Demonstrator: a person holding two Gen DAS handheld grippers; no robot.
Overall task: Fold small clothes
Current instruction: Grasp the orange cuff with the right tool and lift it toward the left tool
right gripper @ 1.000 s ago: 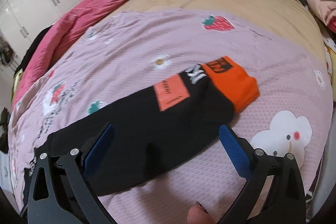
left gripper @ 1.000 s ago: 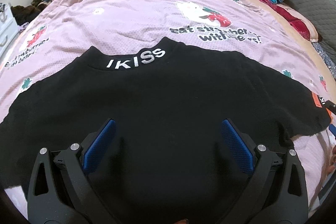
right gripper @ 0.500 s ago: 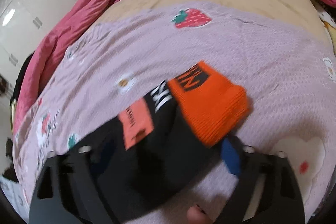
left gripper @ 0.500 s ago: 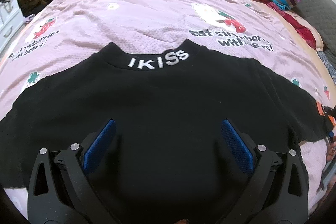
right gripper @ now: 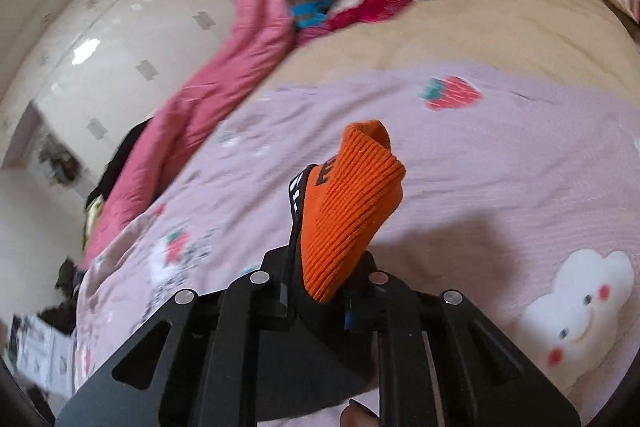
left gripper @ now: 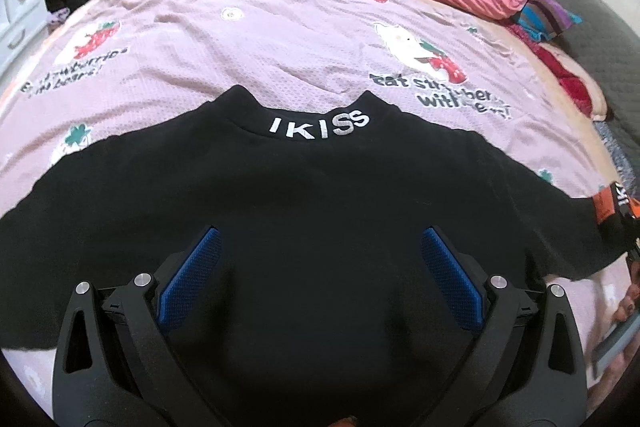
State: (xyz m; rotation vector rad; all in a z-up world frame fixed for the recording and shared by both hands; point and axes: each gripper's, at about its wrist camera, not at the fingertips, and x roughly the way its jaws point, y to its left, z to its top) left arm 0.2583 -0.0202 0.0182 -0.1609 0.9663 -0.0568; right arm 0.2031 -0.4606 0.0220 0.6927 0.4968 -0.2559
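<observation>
"IKISS" on collar point(left gripper: 316, 125) (white letters).

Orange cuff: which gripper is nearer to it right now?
Right. The right gripper is shut on the orange cuff; the left gripper hangs open over the sweater's body.

The right tongs point(right gripper: 320, 291) have clamped the sweater's orange cuff point(right gripper: 348, 211) and lifted it off the bed.

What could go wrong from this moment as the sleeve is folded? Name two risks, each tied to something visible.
1. The right gripper pinches only the orange cuff, so the ribbed knit may slip free mid-fold.
2. The left gripper hovers open over the black sweater without pinning it, so pulling the sleeve could drag the body across the pink bedsheet and skew it.
</observation>
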